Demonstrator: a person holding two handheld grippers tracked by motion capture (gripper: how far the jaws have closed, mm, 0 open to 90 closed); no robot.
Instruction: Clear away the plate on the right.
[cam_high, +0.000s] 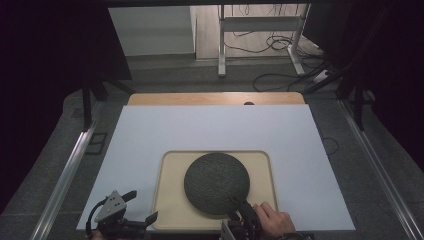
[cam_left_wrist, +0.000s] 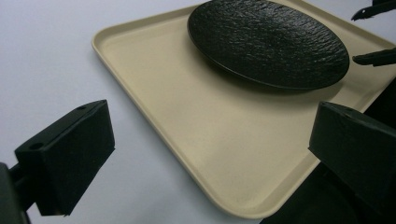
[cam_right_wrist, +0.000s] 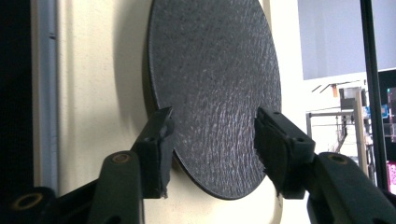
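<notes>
Plate (cam_high: 216, 183) looks stiff, heavy, breakable; grab its thin near rim. R gripper (cam_high: 241, 212) straddles the rim w/ jaws apart, not pinching; L gripper (cam_high: 131, 210) open, empty, by tray (cam_high: 167, 200).

table: a wooden table (cam_high: 215, 98), its bare edge showing as a strip along the far side.
cover: a white sheet (cam_high: 210, 127) lies flat over nearly the whole table top, from the wooden strip to the near edge.
tray: a beige tray (cam_high: 169, 195) with rounded corners and a low raised rim lies flat on the white sheet, on its near half, well apart from the wooden strip.
tray edge: the tray's near side sits just beside the near edge of the white sheet.
sheet around tray: bare white sheet borders the tray on its left, right and far sides.
</notes>
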